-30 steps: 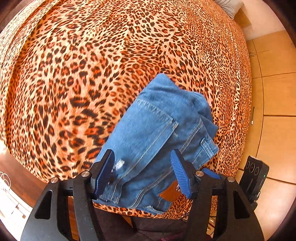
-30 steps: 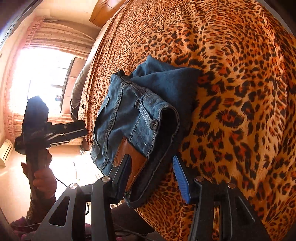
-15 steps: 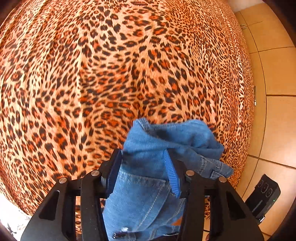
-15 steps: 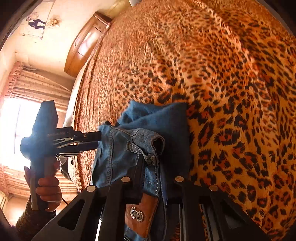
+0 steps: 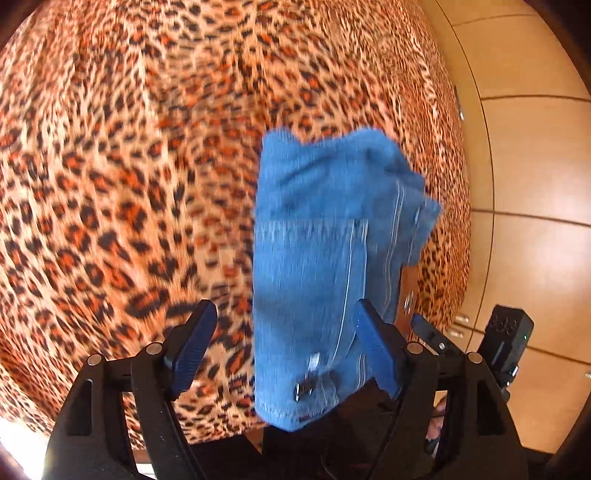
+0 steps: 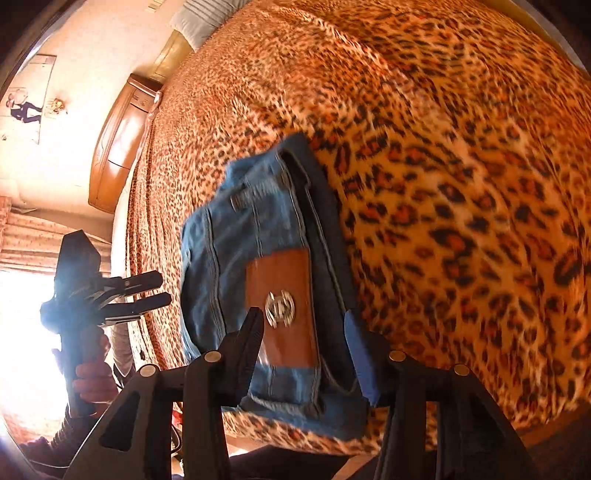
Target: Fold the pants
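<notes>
The folded blue denim pants (image 5: 325, 258) lie as a compact bundle on the leopard-print bedspread (image 5: 129, 166) near the bed's front edge. In the right wrist view the pants (image 6: 258, 258) show their brown leather waist patch (image 6: 284, 295) with a metal emblem. My left gripper (image 5: 284, 350) is open above the bundle's near end, the denim between its blue pads but not clamped. My right gripper (image 6: 303, 339) is open, its fingers on either side of the patch. The left gripper (image 6: 140, 291) also shows in the right wrist view, held in a hand.
The bedspread (image 6: 461, 184) covers the whole bed. Tan floor tiles (image 5: 535, 184) run along the bed's right side. A wooden headboard (image 6: 118, 147), a pillow (image 6: 199, 18) and a bright curtained window (image 6: 22, 295) lie at the far left.
Both grippers closed in on the bundle half a second ago and have opened wider and drawn back. The pants bundle has shifted and now lies lengthwise. The frames are motion-blurred.
</notes>
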{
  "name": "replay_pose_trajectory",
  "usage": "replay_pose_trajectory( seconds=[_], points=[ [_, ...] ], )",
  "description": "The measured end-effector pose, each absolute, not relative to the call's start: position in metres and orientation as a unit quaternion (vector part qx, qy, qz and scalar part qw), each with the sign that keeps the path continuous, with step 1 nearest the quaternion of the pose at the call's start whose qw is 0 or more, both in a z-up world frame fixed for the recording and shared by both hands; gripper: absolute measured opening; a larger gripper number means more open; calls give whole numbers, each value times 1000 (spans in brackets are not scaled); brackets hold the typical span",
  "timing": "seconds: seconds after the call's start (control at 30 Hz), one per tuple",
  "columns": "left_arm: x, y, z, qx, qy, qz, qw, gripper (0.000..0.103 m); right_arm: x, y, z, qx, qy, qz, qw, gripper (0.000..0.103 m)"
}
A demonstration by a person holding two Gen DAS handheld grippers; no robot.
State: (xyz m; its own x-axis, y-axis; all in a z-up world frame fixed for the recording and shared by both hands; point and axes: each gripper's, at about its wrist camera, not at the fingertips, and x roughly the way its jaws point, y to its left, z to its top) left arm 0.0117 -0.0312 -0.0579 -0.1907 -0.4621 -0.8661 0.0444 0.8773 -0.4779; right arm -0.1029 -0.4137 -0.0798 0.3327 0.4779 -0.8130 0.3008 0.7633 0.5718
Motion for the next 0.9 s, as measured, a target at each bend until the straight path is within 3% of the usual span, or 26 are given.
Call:
replay_pose_trajectory(
  seconds=[0.07, 0.13, 0.17, 0.2, 0.37, 0.5, 0.53, 0.57, 0.6, 0.9],
  points=[
    [-15, -38, -74, -133, 762, -207, 600, 76, -115, -402, -91, 323, 590, 46, 739, 48],
    [-31, -47, -86, -111, 775, -197, 590, 74, -120, -393, -96, 295, 599, 39, 744, 41],
    [-37, -53, -89, -97, 777, -197, 590, 69, -120, -389, -92, 280, 599, 38, 750, 29],
    [-41, -58, -92, -81, 775, -195, 596, 68, -122, -388, -86, 279, 593, 46, 754, 9],
    [-49, -73, -82, -38, 754, -183, 630, 68, -130, -397, -106, 240, 630, 32, 738, 9],
    [-49, -70, -42, -1, 697, -176, 695, 68, -128, -414, -86, 300, 572, 49, 762, 18],
    [-42, -66, -35, -3, 686, -171, 707, 69, -125, -420, -81, 327, 555, 55, 763, 26],
    [-34, -63, -33, -14, 684, -167, 710, 73, -121, -425, -78, 346, 544, 55, 763, 49],
    [-26, -58, -35, -33, 687, -164, 707, 74, -117, -429, -77, 352, 535, 46, 767, 63],
    [4, -68, -79, -127, 722, -121, 669, 77, -57, -422, -118, 352, 550, 34, 757, 64]
  ],
)
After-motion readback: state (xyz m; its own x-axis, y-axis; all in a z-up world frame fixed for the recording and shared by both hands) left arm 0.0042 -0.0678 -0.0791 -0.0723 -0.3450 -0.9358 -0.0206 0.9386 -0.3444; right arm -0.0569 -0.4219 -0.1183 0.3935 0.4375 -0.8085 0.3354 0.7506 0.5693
